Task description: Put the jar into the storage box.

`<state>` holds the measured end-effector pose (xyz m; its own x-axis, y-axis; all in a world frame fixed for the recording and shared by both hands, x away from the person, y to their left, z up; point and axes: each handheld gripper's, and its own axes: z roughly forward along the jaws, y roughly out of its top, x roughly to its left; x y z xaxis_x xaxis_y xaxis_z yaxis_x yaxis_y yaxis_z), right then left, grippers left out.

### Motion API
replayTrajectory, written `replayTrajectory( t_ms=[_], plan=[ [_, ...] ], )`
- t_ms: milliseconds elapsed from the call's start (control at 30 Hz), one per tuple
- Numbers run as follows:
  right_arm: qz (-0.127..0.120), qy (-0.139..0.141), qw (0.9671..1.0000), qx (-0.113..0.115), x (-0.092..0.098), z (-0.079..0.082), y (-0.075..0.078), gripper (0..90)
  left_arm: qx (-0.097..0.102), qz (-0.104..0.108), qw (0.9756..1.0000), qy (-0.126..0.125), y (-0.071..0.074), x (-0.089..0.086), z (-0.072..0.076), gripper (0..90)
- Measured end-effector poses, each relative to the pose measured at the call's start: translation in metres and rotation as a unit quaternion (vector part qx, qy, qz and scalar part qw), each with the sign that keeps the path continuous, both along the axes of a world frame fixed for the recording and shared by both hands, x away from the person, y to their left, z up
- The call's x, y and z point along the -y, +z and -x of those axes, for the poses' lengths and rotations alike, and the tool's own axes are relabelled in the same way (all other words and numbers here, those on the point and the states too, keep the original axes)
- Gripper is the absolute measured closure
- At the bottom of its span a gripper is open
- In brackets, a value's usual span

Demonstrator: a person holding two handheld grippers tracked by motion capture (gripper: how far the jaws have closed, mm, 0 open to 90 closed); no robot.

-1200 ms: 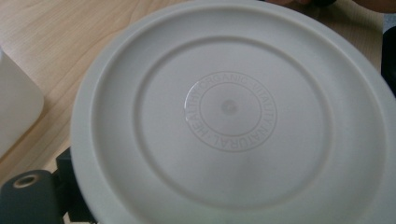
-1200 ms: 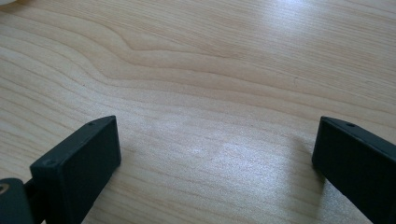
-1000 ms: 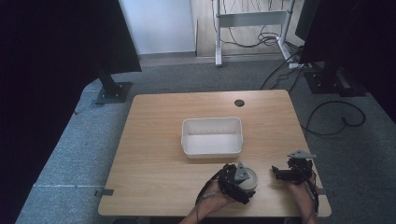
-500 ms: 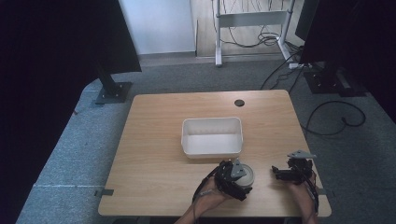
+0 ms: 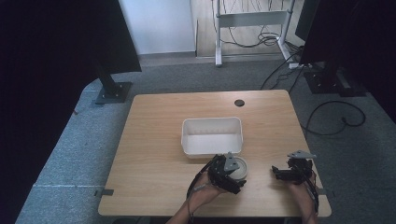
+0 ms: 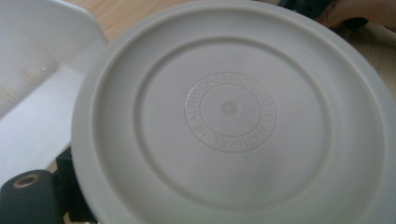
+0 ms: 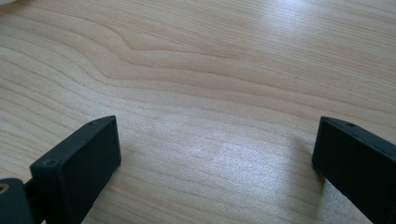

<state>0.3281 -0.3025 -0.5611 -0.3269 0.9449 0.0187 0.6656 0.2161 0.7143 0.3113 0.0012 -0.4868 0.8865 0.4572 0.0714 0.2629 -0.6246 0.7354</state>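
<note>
My left tongs (image 5: 232, 171) grip a grey lid (image 6: 233, 116) near the counter's (image 5: 154, 140) near edge, just before the white bin (image 5: 212, 135). My right tongs (image 7: 215, 163) gape wide over bare wood, holding nothing.

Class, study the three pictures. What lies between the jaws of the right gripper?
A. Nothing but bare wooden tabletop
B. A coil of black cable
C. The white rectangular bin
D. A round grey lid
A: in the right gripper view the right gripper has its two black jaws set wide apart, with only the wood grain of the table between them.
</note>
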Motion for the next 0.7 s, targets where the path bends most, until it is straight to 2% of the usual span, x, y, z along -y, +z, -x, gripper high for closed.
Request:
replayTrajectory(
  t_ms=[700],
  plan=[
    [0.0,0.0,1.0,0.0,0.0,0.0,0.0,0.8,0.008,-0.003,0.9992,0.039,0.016,-0.026,-0.022,9.8]
  ],
)
